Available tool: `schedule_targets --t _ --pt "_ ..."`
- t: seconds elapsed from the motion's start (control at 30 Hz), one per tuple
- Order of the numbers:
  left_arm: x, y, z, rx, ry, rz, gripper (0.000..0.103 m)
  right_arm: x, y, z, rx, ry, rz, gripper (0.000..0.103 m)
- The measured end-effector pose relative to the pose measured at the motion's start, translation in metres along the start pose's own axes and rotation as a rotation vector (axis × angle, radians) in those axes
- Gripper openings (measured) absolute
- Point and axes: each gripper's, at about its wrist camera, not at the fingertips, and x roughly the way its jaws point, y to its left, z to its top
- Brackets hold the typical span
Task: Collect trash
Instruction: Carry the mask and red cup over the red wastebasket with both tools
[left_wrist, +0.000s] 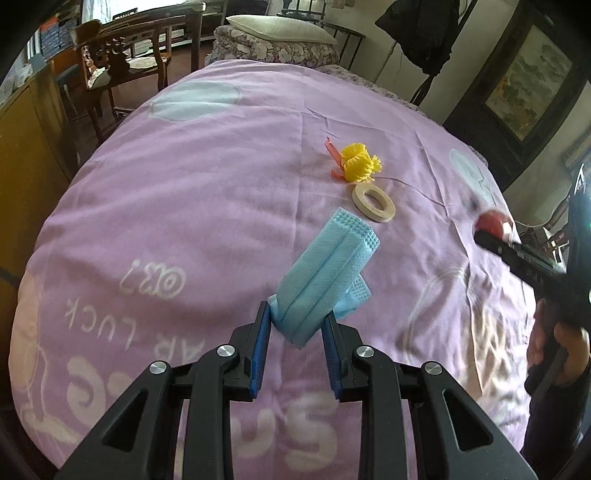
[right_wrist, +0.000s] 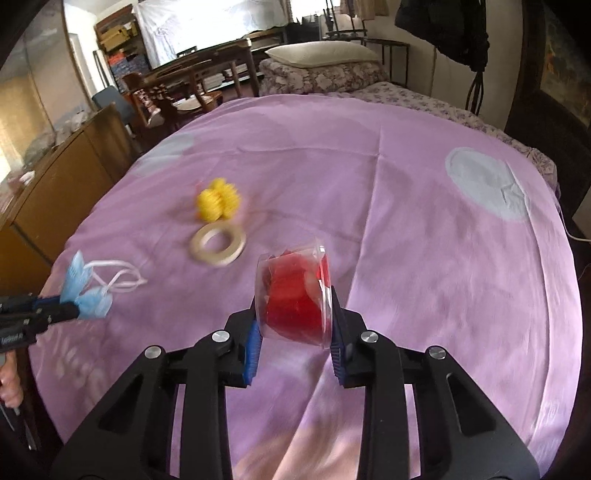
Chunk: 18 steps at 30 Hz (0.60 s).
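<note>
Blue pleated paper, a folded face mask (left_wrist: 325, 273), is pinched between the pads of your left tool (left_wrist: 297, 325) and stands clear above the lilac bedspread (left_wrist: 184, 206), while your right tool (right_wrist: 295, 332) is clamped on a clear plastic cup (right_wrist: 295, 295) with red scraps inside it, also off the bed. Both grips look sound, so the job now is to carry without spilling: the cup lies tipped on its side between the pads with its mouth facing away from you, so level it or turn the mouth upward before you swing it anywhere (loose red bits could slide out). Keep the squeeze gentle, since thin plastic like that probably buckles and pops free if crushed. The mask's white ear loops (right_wrist: 118, 277) dangle low on the near side; lift a touch higher so they do not drag across the cover. No bin shows in either view, so you will have to find it first. A yellow pleated ball (left_wrist: 360, 164) and a ring of tape (left_wrist: 373, 202), just beside each other mid-bed, are left for your next trip.
</note>
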Motion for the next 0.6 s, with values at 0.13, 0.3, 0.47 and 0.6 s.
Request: schedule_targets --t 0.13,0.3,0.47,0.6 --pt "-0.024 0.006 -0.015 -0.026 -0.027 -0.009 0.027 -0.022 0.016 -0.020 -0.007 -0.007 0.011 0.032" --pt "-0.054 0.014 -0.035 -0.049 -0.065 -0.012 0.027 -0.049 0.031 -0.040 0.002 -0.012 0.031 0.032" --pt "-0.079 0.020 -0.058 -0.061 -0.089 -0.015 0.028 -0.066 0.051 -0.055 -0.020 -0.005 0.049 0.032" --pt "-0.093 0.031 -0.076 -0.086 -0.104 -0.012 0.028 -0.075 0.074 -0.068 -0.057 0.001 0.071 0.032"
